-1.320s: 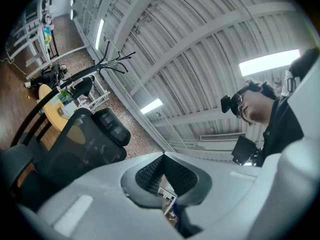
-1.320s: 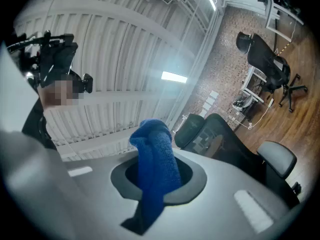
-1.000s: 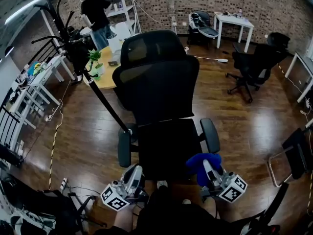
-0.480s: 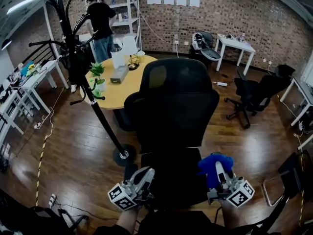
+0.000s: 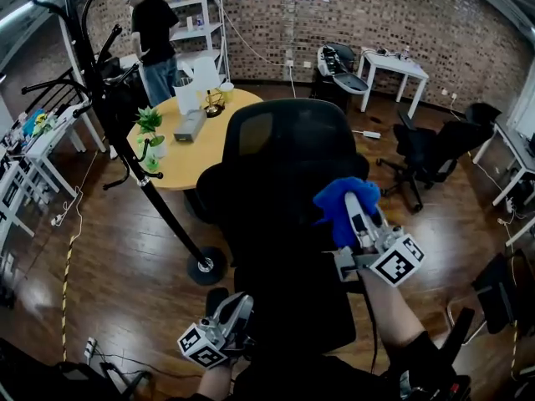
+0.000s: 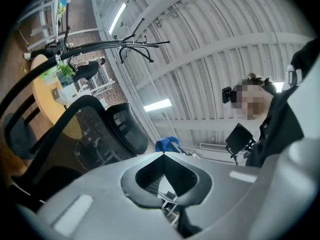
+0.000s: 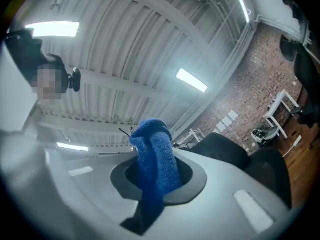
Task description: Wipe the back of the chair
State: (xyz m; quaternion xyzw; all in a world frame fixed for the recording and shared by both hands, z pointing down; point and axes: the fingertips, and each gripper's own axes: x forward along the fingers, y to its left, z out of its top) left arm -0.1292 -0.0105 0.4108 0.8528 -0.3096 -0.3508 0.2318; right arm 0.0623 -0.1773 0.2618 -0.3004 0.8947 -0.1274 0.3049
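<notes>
A black mesh office chair [image 5: 280, 170] fills the centre of the head view, its back and headrest turned toward the camera and its seat running down to the lower middle of the frame. At centre right, the right gripper [image 5: 358, 203] is held up at the right-hand edge of the chair's back, its jaws clamped on a bunched blue cloth [image 5: 334, 209]. In the right gripper view the cloth stands up between the closed jaws against a ribbed white ceiling, with the dark top of the chair to its right. Whether the cloth touches the mesh cannot be told.

The left gripper [image 5: 238, 309] sits low at the bottom left of centre, beside the seat's front edge. In the left gripper view its jaws meet tip to tip with nothing between them, and the chair's back rises at the left of that frame.

Behind the chair, at upper left, a round yellow table [image 5: 180, 161] carries a small green plant [image 5: 150, 124], and a black coat stand [image 5: 125, 128] leans across in front of it. A person in a black top [image 5: 155, 32] stands by white shelving at the far upper left. A second black office chair [image 5: 430, 149] stands at right, near a small white table [image 5: 397, 61] against the brick wall [image 5: 468, 48].
</notes>
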